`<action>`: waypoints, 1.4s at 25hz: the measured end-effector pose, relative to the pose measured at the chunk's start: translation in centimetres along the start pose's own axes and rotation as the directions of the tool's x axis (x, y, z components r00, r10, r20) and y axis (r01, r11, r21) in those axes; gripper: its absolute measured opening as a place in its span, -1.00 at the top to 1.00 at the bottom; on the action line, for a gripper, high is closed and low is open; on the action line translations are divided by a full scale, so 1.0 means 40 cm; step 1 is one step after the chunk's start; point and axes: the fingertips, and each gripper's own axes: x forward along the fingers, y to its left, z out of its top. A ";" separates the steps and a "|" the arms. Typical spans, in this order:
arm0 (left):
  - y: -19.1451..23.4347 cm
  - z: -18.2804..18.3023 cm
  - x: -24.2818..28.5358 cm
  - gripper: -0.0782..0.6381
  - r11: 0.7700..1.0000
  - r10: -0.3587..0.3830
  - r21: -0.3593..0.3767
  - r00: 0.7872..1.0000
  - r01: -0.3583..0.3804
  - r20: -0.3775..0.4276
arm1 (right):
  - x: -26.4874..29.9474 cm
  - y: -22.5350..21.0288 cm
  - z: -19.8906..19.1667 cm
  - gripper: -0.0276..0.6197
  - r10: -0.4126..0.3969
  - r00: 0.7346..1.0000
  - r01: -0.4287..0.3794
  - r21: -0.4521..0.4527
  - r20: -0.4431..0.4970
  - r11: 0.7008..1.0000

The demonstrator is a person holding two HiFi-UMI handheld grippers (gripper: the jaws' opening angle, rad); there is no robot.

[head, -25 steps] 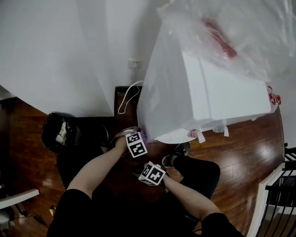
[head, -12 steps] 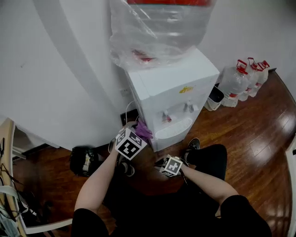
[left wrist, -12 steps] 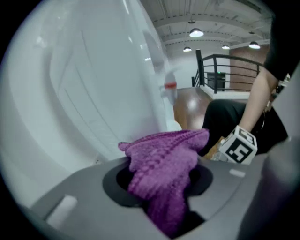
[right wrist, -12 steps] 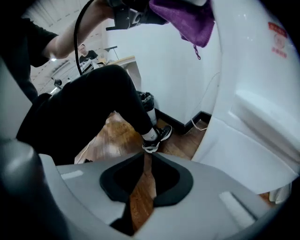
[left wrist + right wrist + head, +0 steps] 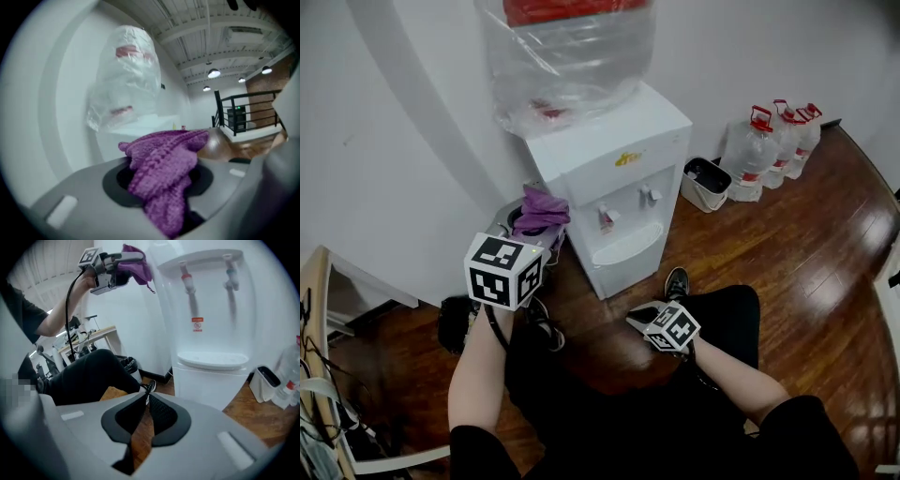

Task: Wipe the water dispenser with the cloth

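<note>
The cloth (image 5: 542,208) is pinched by the left gripper (image 5: 528,225), positioned just left of the water dispenser (image 5: 623,183) top, nearer than the right gripper (image 5: 146,397), whose jaws are pressed together, empty.

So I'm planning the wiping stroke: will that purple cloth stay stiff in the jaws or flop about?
Likely floppy: the purple cloth droops and folds in the left gripper. Its chunky knit probably drags rather than slides on the water dispenser. It looks light, so it may bunch when pressed.
</note>
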 end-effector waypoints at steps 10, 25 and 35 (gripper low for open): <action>-0.341 -0.087 -0.201 0.23 0.941 0.109 -0.338 0.959 -0.015 0.260 | -0.290 -0.017 0.076 0.82 -0.259 0.910 0.145 0.335 0.325 0.931; -0.573 -0.155 -0.371 0.23 0.967 0.047 -0.254 0.986 -0.005 0.157 | -0.709 0.325 0.434 0.82 -0.285 0.525 0.450 0.022 0.802 0.893; -0.571 -0.112 -0.383 0.23 0.975 0.072 -0.220 0.978 -0.028 0.195 | -0.697 0.373 0.428 0.82 -0.223 0.556 0.425 -0.042 0.801 0.904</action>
